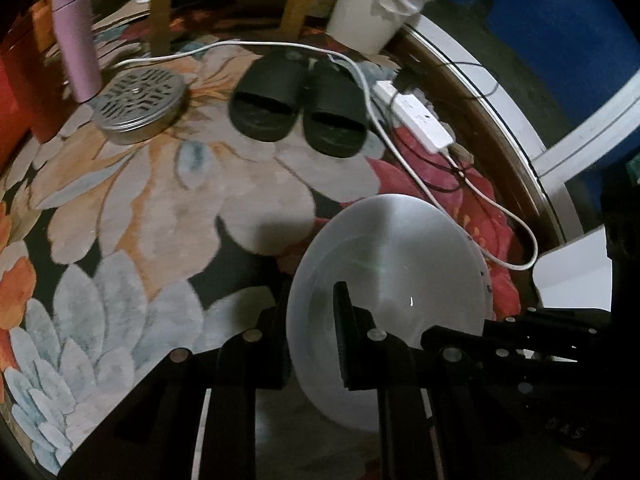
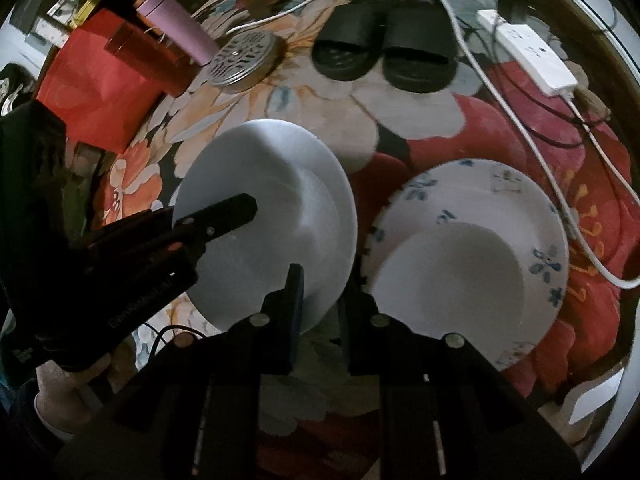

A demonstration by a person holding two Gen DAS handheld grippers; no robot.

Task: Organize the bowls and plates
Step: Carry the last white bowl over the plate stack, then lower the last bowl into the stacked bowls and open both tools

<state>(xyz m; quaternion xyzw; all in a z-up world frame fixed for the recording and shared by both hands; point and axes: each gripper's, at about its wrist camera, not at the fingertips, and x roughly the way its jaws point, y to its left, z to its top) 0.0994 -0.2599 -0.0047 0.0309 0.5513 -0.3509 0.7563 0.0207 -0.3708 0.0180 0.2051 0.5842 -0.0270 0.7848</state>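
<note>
left gripper [image 1: 312, 340] jaws nearly shut on the rim of the white plate [image 1: 384, 280] | right gripper [image 2: 320, 312] jaws likewise pinch its opposite rim | plate tilted above the rug [image 1: 160, 200], beside floral plate [image 2: 520, 208] holding a bowl [image 2: 452, 280] | level it, lower both grippers together

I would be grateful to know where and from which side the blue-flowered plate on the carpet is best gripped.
Grip the blue-flowered plate by its rim at the far right, coming in low from the side near the white cable. It lies flat on the carpet, so only the thin raised edge gives the pads purchase. A white bowl fills its near middle, and the near-left rim is crowded by the held white plate.
</note>
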